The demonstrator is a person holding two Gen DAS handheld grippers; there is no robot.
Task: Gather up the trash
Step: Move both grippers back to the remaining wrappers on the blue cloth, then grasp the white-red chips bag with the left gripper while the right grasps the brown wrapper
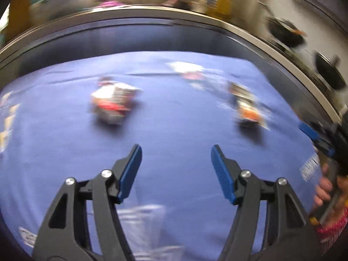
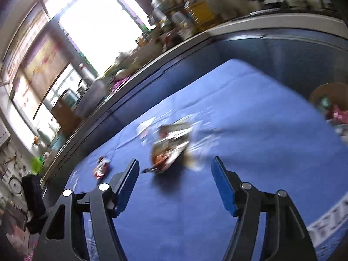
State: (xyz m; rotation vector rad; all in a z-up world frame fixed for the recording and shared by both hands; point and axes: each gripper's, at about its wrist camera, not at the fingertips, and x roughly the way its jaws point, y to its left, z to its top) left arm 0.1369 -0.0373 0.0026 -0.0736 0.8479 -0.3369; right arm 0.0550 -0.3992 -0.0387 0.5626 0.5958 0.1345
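Observation:
Both views are motion-blurred. In the left wrist view my left gripper [image 1: 176, 150] is open and empty above a blue cloth [image 1: 174, 134]. A crumpled red-and-white wrapper [image 1: 112, 102] lies ahead to the left, an orange-and-white wrapper [image 1: 246, 106] ahead to the right, and a pale scrap [image 1: 189, 70] further back. My right gripper [image 1: 315, 138] shows at the right edge, held by a hand. In the right wrist view my right gripper [image 2: 175, 163] is open and empty, with the orange-and-white wrapper [image 2: 169, 150] just ahead between the fingers and the red wrapper [image 2: 101, 167] to the left.
The cloth covers a dark table with a pale rim [image 1: 152, 15]. A wooden bowl with pink and green scraps [image 2: 330, 104] sits at the right edge of the cloth. Clear plastic [image 1: 143, 219] lies under my left gripper. Pans [image 1: 285, 32] and cluttered shelves stand beyond the table.

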